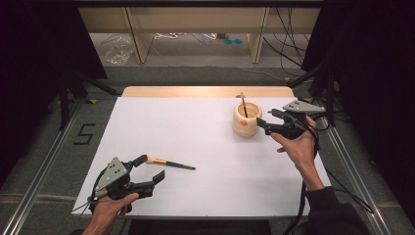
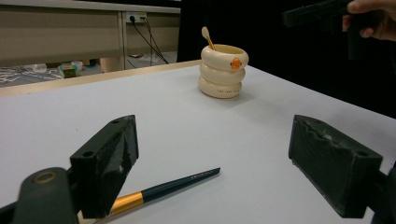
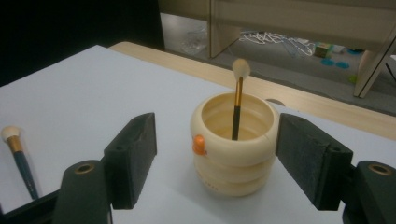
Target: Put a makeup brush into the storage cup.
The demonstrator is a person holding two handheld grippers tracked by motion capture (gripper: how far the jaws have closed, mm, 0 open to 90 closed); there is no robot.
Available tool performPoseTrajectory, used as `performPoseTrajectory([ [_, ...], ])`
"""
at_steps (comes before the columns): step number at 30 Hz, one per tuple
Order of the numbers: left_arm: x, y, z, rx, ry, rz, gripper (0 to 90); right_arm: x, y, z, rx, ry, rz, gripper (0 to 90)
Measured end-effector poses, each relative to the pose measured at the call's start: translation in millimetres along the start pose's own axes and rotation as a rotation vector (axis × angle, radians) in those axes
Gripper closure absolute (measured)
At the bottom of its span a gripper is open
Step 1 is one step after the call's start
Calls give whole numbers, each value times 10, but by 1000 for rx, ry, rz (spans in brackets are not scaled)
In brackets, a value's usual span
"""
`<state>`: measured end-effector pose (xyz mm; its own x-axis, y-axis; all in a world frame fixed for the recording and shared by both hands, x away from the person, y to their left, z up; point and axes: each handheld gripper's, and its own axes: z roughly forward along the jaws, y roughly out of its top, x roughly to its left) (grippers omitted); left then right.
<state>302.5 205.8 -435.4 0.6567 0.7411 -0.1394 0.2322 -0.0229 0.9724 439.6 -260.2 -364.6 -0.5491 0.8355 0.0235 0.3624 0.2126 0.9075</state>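
A cream ringed cup [image 1: 246, 121] with an orange spot stands at the back right of the white table, and a brush [image 1: 243, 104] stands upright in it. A second brush [image 1: 171, 163], dark-handled with a gold ferrule, lies flat at the front left. My left gripper [image 1: 152, 169] is open just in front of that brush's bristle end, jaws either side of it [image 2: 163, 189] and not touching. My right gripper [image 1: 268, 121] hovers open just right of the cup. In the right gripper view the cup [image 3: 233, 154] sits beyond the wide jaws, untouched.
The white table sheet [image 1: 195, 137] ends at a wooden strip [image 1: 205, 91] at the back. Beyond it are shelf legs and loose cables on the floor. Metal rails [image 1: 44, 166] run along both sides of the table, with dark curtains behind.
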Motion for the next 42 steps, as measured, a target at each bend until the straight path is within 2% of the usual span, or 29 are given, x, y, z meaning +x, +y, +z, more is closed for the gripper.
performPoseTrajectory([
  [2,-5,4,-6,9,8,1,158,14,-49,-80,7,14,25,304],
  [5,-3,6,-6,9,8,3,158,57,-138,-140,1,23,11,304],
  [8,1,5,2,0,0,2,158,89,-218,-206,29,24,-8,297],
  [11,0,10,0,8,5,5,158,121,-313,-242,37,36,0,296],
  [15,-3,12,3,12,6,5,158,150,-429,-258,22,21,-26,294],
  [20,1,13,10,10,9,-2,158,210,-543,-281,35,46,-18,275],
  [23,3,12,15,12,9,-2,158,254,-587,-296,34,66,-4,260],
  [26,1,11,14,10,13,-9,158,294,-617,-307,27,83,-10,254],
  [30,3,10,9,11,12,-9,158,354,-653,-329,22,85,-9,239],
  [31,3,10,8,10,11,-9,158,371,-656,-353,37,89,-3,235],
  [32,3,10,7,10,11,-9,158,382,-669,-345,19,89,-10,229],
  [36,2,9,8,10,10,-8,158,429,-693,-377,13,98,-7,213],
  [38,4,10,7,11,11,-10,158,449,-705,-398,27,100,-10,192],
  [39,4,10,7,10,11,-10,158,459,-718,-396,9,109,-11,183],
  [42,2,10,7,12,10,-8,158,497,-741,-421,-2,131,-4,168],
])
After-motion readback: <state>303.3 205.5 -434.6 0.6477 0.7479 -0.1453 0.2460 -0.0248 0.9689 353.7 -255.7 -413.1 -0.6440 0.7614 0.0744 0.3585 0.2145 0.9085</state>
